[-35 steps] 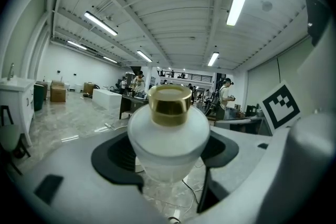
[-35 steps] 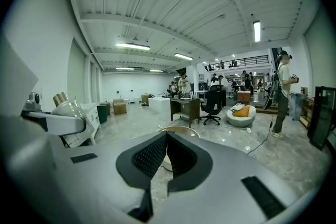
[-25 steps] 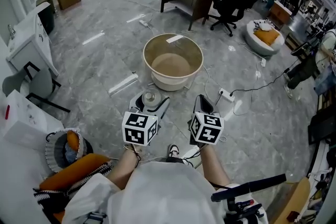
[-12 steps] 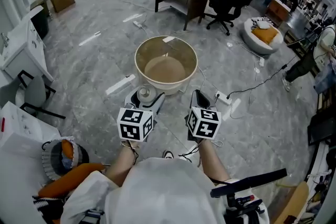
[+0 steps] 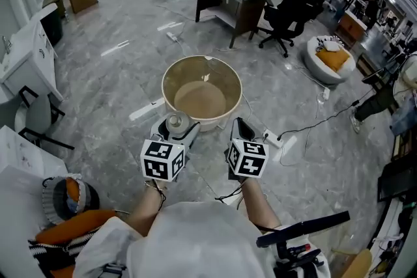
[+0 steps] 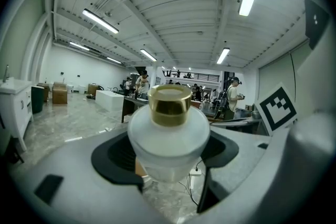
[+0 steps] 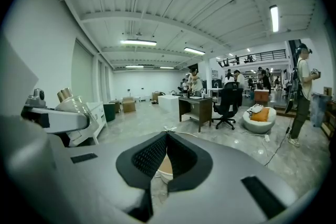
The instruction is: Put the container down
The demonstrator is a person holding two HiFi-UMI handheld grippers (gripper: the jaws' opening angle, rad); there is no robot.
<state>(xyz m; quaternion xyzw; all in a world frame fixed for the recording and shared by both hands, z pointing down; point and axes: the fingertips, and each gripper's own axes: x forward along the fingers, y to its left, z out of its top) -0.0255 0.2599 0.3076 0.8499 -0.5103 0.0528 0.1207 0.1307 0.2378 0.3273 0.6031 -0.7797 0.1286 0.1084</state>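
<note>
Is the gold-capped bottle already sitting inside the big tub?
No, the bottle is clamped between the jaws of the left tool, on the near side of the tub.

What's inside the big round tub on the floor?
Only a smooth tan bottom and bare inner walls show in the tub; no loose item is visible. The near inner wall, below the rim, is hidden from view.

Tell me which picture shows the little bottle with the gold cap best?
The left gripper view: the bottle fills the middle, big and clear, clamped in the left tool. The head view shows it small, from above. The right gripper view only catches it at the left edge.
</note>
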